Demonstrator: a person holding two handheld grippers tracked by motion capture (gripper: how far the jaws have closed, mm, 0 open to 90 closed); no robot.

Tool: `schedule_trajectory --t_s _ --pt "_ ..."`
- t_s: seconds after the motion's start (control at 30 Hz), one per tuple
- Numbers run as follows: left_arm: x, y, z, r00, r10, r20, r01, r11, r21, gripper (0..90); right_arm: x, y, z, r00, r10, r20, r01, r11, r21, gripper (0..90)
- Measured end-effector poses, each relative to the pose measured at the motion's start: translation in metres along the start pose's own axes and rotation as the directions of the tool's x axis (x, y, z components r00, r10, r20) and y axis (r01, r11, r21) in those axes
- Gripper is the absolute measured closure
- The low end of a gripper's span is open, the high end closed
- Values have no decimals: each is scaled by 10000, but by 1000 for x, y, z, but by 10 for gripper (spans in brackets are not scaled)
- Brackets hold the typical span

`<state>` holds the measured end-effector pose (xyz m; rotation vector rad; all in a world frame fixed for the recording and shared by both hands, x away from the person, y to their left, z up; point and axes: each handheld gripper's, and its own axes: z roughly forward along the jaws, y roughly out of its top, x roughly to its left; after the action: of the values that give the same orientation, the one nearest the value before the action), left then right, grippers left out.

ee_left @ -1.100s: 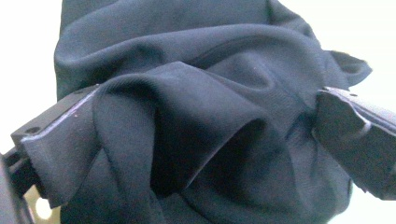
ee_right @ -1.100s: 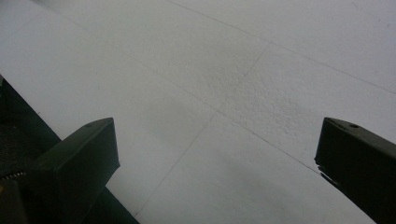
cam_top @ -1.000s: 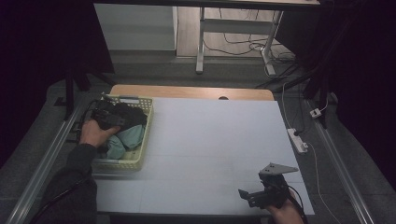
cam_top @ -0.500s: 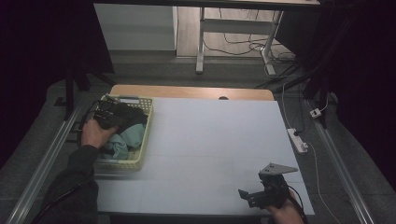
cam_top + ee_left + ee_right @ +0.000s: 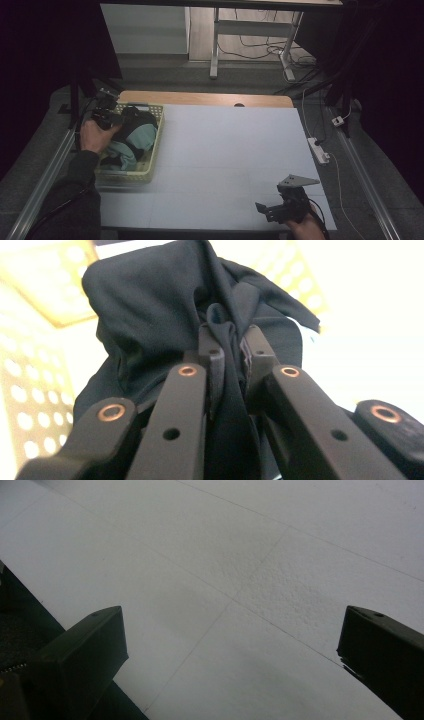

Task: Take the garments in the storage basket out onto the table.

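While your left gripper (image 5: 107,119) sits at the far left, over the far end of the yellow perforated basket (image 5: 150,165), its fingers (image 5: 212,357) are clamped on a bunched fold of the black garment (image 5: 150,325). From the left gripper view the cloth runs down between both fingers, so the hold looks deep rather than a pinch at the edge. That garment lies heaped in the basket on top of a teal cloth (image 5: 140,140), and the two touch. If you lift from here, the likely trouble is the teal piece dragging up with the black one, or loose fabric catching on the basket wall and tipping or sliding the light basket across the white surface (image 5: 225,150). A quick pull would make either worse. Moving right, the middle of the surface is bare. At the near right corner your right gripper (image 5: 280,207) hangs just above the surface with its fingers (image 5: 85,645) spread wide and nothing between them; it is well apart from the basket, too far to steady it
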<state>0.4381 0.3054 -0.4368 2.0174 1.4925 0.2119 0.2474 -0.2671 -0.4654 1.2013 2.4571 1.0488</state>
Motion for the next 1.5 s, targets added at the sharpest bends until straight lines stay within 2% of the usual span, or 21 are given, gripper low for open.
schedule_trajectory --t_s 0.17,0.2,0.23,0.3,0.33,0.4,0.47,0.73,0.9,0.97,1.1,1.13,1.27,1.5 --pt "-7 9 -19 9994 342 -70 -343 9993 -144 822 0 0 0 10000 40 -13 -40 10000 -37 0" --pt "-9 13 -29 9991 408 -76 -410 9986 -342 822 0 0 0 10000 26 -8 -26 10000 -36 0" --pt "-9 13 -29 9991 408 -76 -410 9986 -342 823 0 0 0 10000 26 -6 -26 10000 -35 0" --pt "-11 17 -39 9989 464 -52 -466 9976 -518 823 0 0 0 10000 25 -4 -25 10000 -38 0" --pt "-13 21 -49 9985 541 -74 -545 9965 -630 823 0 0 0 10000 24 -4 -24 10000 -40 0" --pt "-14 23 -54 9982 602 -75 -606 9959 -675 823 0 0 0 10000 24 -2 -24 10000 -39 0" --pt "-18 29 -67 9966 818 -61 -821 9933 -817 823 0 0 0 10000 28 3 -28 10000 -42 0" --pt "-27 42 -95 9944 1050 92 -1029 9857 -1338 822 0 0 0 10000 20 24 -19 10000 -54 0" --pt "-35 49 -105 9925 1206 217 -1159 9811 -1552 823 0 0 -1 10000 40 37 -39 10000 -65 0" --pt "-44 54 -112 9899 1394 260 -1331 9766 -1689 823 0 0 -1 10000 45 34 -45 10000 -68 0" --pt "-53 61 -117 9867 1582 371 -1489 9717 -1833 823 0 0 -1 10000 49 54 -49 10000 -85 0" --pt "-58 65 -121 9846 1685 465 -1564 9682 -1951 823 0 0 -1 10000 55 48 -55 9999 -86 0" --pt "-66 71 -127 9818 1796 615 -1632 9641 -2095 823 0 0 -1 10000 45 48 -44 9999 -92 0" --pt "-89 86 -138 9709 2239 853 -1976 9497 -2430 823 0 0 -1 10000 45 27 -44 9999 -93 0"
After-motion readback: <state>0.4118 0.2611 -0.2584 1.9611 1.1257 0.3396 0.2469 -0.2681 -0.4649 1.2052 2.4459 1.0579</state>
